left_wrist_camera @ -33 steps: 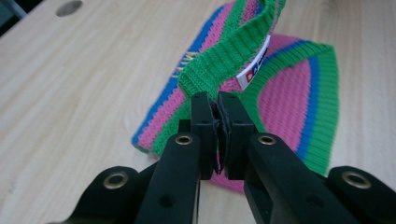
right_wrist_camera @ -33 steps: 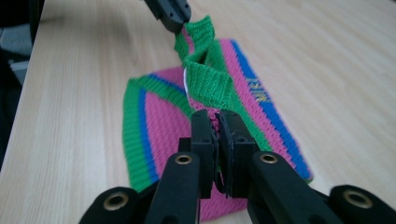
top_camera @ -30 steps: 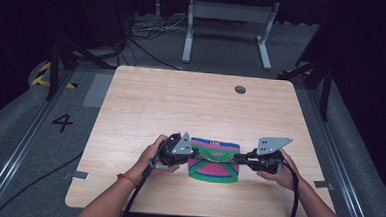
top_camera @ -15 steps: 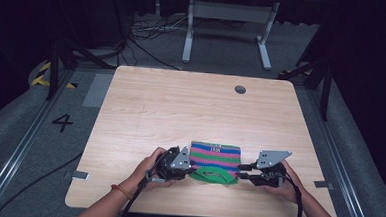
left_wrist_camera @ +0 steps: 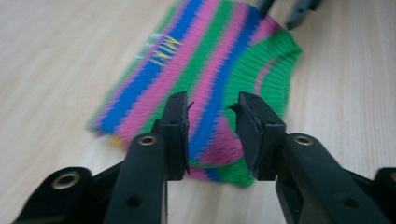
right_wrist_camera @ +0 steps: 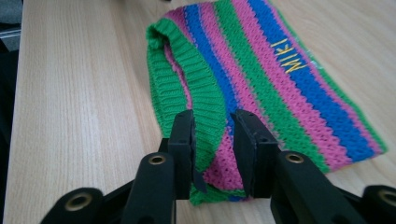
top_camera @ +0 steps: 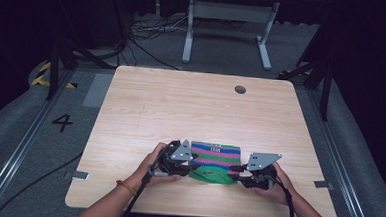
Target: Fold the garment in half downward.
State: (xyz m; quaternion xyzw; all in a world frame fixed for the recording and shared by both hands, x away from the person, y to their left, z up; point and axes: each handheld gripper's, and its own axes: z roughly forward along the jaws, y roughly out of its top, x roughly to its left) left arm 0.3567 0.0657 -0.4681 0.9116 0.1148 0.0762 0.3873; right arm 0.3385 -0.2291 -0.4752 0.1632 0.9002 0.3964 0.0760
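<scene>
Both pairs of fingers stood apart, the left gripper [left_wrist_camera: 211,135] and right gripper [right_wrist_camera: 212,149] straddling opposite ends of the striped knit [top_camera: 215,161], which lay flat near the worktop [top_camera: 181,108] front edge. Good practice: close on every layer together, evenly.

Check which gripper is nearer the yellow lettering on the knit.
Left, slightly. The left gripper sits at the knit's left end, the right gripper at its right front corner by the green band. The lettering lies near the far edge, between them.
</scene>
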